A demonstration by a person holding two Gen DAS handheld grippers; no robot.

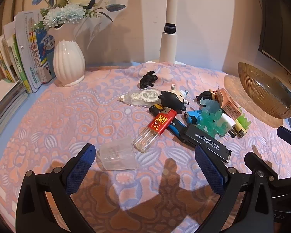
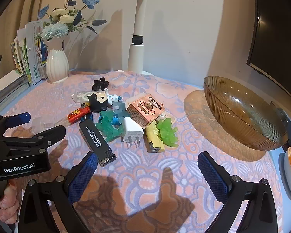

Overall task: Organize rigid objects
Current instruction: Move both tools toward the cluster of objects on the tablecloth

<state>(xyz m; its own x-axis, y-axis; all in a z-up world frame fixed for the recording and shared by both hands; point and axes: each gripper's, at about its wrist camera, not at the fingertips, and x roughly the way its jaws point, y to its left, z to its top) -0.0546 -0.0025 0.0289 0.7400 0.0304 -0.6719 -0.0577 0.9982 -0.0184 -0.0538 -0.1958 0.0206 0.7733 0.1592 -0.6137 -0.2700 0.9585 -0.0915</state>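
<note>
A heap of small items lies on the patterned cloth [image 1: 58, 120]: a red lighter [image 1: 155, 129], a clear plastic box [image 1: 117, 156], a black bar [image 1: 205, 140], a black cartoon figure [image 1: 172, 99], teal figures [image 1: 211, 116], a white charger plug [image 2: 132, 132], a pink box [image 2: 144, 109], a green figure [image 2: 167, 132] and a yellow lighter [image 2: 155, 139]. My left gripper [image 1: 145, 167] is open, just short of the clear box. My right gripper [image 2: 147, 174] is open and empty, in front of the plug. An amber glass bowl [image 2: 242, 114] sits at the right.
A white vase of flowers [image 1: 68, 64] and books [image 1: 25, 58] stand at the back left. A white lamp post [image 1: 169, 38] rises at the back. A dark monitor [image 2: 271, 38] is at the right. A correction tape [image 1: 139, 97] and a black toy [image 1: 148, 79] lie behind the heap.
</note>
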